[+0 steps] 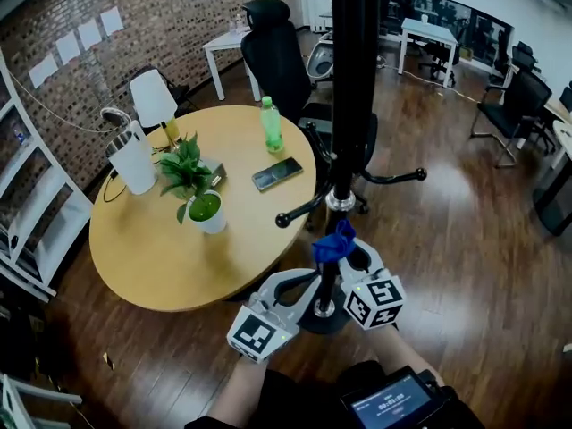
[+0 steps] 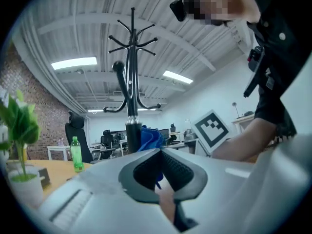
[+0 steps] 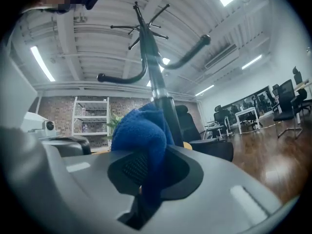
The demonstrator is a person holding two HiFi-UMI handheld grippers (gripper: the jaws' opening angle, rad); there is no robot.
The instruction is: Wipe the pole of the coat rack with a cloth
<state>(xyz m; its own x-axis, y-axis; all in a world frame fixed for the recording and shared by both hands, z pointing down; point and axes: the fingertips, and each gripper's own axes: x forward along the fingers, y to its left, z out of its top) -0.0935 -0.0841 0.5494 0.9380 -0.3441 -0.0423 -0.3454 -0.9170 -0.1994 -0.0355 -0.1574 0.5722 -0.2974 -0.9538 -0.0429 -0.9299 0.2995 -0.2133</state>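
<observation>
My right gripper [image 3: 146, 165]: jaws clamped on blue cloth [image 3: 140, 130], held against coat rack pole [image 3: 165, 101]. My left gripper [image 2: 161, 152]: jaws closed, empty.

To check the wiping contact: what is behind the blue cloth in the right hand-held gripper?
The black coat rack pole rises directly behind the blue cloth. The cloth covers that stretch of pole, so contact cannot be seen.

Right of the table [image 1: 170, 266], the coat rack [image 1: 349, 79] — office chair [image 1: 273, 52] behind.
</observation>
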